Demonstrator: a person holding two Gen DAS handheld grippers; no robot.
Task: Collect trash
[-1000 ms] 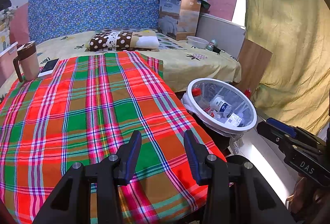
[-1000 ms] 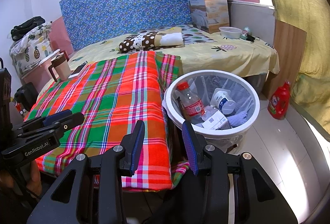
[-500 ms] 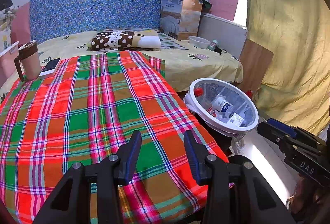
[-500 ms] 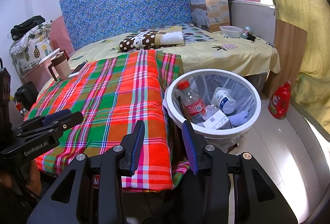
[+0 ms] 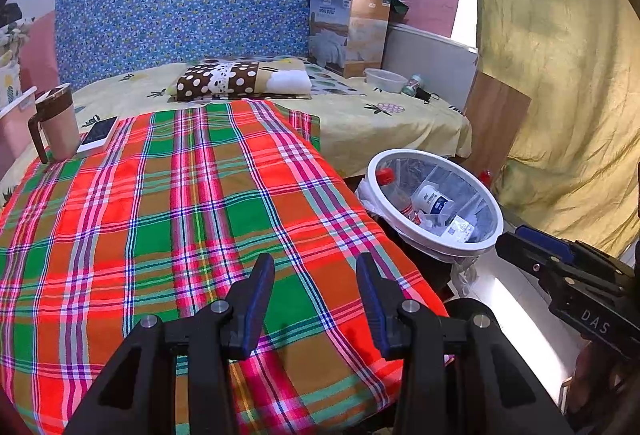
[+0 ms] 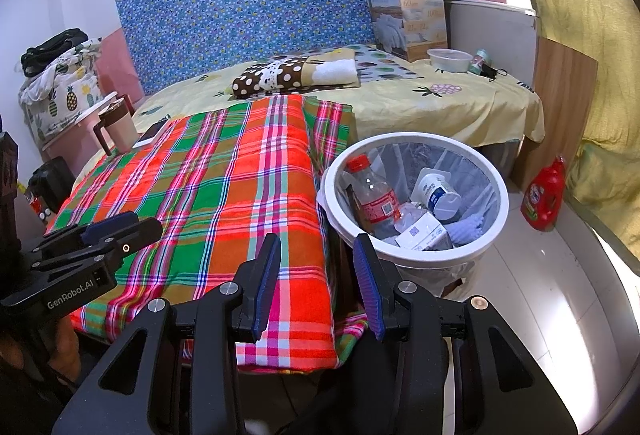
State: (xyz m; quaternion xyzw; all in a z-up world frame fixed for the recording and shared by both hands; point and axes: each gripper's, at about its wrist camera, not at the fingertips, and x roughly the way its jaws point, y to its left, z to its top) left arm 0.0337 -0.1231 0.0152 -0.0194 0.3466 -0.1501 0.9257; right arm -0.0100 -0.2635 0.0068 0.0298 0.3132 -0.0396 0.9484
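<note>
the bed with its yellow fruit-print sheet [image 6: 460, 107] filled most of both views, and the red-and-green plaid blanket [image 5: 180, 227] spread over its near end lay bare of litter. just beside the blanket's edge on the floor stood the round white plastic-lined trash bin [image 6: 334, 211], and the trash was already inside it: a clear plastic bottle with a red cap [image 6: 370, 197], a white tub with a blue label [image 6: 436, 191], a small white carton [image 6: 422, 235] and some pale crumpled material. by that showing the collecting looked nearly or wholly finished; whether the clear plastic bowl [image 6: 450, 59] and the small green bottle [image 6: 480, 61] at the far corner of the bed counted as trash could not be told, and the brown-lidded mug [image 5: 58, 123] and white phone [image 5: 98, 133] on the left did not look like it. the left claw [image 5: 314, 305] hung over the blanket with its blue pads spread and nothing between them; the right claw [image 6: 316, 285] hung by the bin's near rim, likewise spread and empty. against the earlier frames almost nothing differed: both claws kept their place and their gap, and the bin's contents lay the same.
</note>
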